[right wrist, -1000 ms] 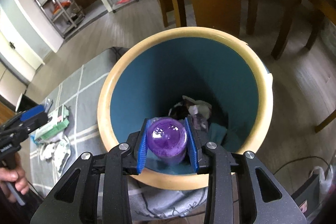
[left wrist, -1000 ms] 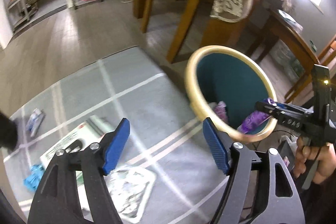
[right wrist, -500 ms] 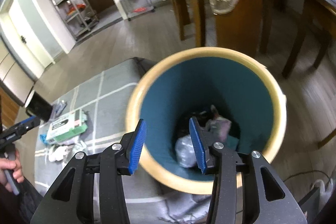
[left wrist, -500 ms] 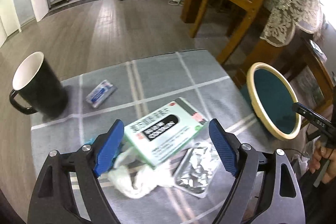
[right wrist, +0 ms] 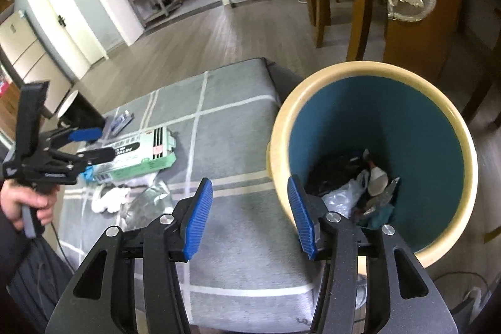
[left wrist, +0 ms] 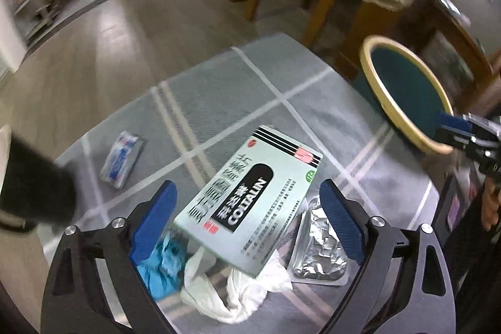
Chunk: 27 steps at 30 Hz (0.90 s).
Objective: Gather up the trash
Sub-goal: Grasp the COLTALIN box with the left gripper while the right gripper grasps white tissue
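Since the earlier frames our right gripper (right wrist: 250, 215) has let go of the purple bottle it was holding over the round teal bin with the cream rim (right wrist: 372, 71), and has drawn back from the bin mouth toward the table. Its jaws are opening with nothing between them; the bin sits just ahead and to its right, with a heap of crumpled wrappers at the bottom. We cannot pick the bottle out among them now.

Meanwhile our left gripper (left wrist: 247, 224) has swung away from the bin to the remaining litter on the grey checked tablecloth (left wrist: 219, 89). Its jaws are opening and stand wide with nothing gripped. The pale green cardboard medicine box (left wrist: 250, 205) lies straight ahead between the blue pads, though they do not touch it. Under the box's near end we see a crumpled white tissue (left wrist: 231, 293); a crumpled blue wrapper (left wrist: 162, 265) lies beneath the left pad, and an empty silver foil blister tray (left wrist: 319, 252) beneath the right pad. A small blue-and-white sachet (left wrist: 123, 158) lies farther ahead to the left, near a black mug (left wrist: 31, 193) at the edge of view.

We judge that one item is delivered and the box is the next pick, with four more pieces left on the table.
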Motion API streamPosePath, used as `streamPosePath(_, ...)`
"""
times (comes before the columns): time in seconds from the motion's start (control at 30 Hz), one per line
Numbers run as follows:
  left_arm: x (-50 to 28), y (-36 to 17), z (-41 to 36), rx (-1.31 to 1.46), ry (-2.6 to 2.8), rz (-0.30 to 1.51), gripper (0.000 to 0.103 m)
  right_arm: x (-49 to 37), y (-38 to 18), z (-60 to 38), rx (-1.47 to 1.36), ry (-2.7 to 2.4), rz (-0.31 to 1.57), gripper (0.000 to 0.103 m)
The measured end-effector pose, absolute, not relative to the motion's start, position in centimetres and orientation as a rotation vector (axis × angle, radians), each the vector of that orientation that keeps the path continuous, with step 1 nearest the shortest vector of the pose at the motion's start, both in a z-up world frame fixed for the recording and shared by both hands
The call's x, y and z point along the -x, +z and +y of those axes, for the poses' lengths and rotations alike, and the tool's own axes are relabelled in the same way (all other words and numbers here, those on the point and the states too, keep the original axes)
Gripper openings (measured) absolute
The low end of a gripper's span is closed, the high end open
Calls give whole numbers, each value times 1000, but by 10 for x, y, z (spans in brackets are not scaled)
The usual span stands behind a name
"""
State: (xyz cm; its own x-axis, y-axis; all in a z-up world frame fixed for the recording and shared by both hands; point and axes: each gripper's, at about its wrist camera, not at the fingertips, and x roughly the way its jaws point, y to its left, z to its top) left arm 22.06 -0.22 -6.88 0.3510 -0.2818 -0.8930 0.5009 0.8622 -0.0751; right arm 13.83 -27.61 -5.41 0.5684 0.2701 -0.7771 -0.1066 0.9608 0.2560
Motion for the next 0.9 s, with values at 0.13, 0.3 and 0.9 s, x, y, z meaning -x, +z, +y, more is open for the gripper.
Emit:
streamPosePath(0.13,-233,-89,-14,-297,-594,1177,93,-137,-56,-269,-183,226,955,52)
streamPosePath(0.3,-245,-110,-26,-396,-609,1252,93,-139,-58,-260,-171,228,966,52)
streamPosePath(0.9,-217,-73,12,-163,-508,1132,75,-143,-80,-202,-128,376,1036,55)
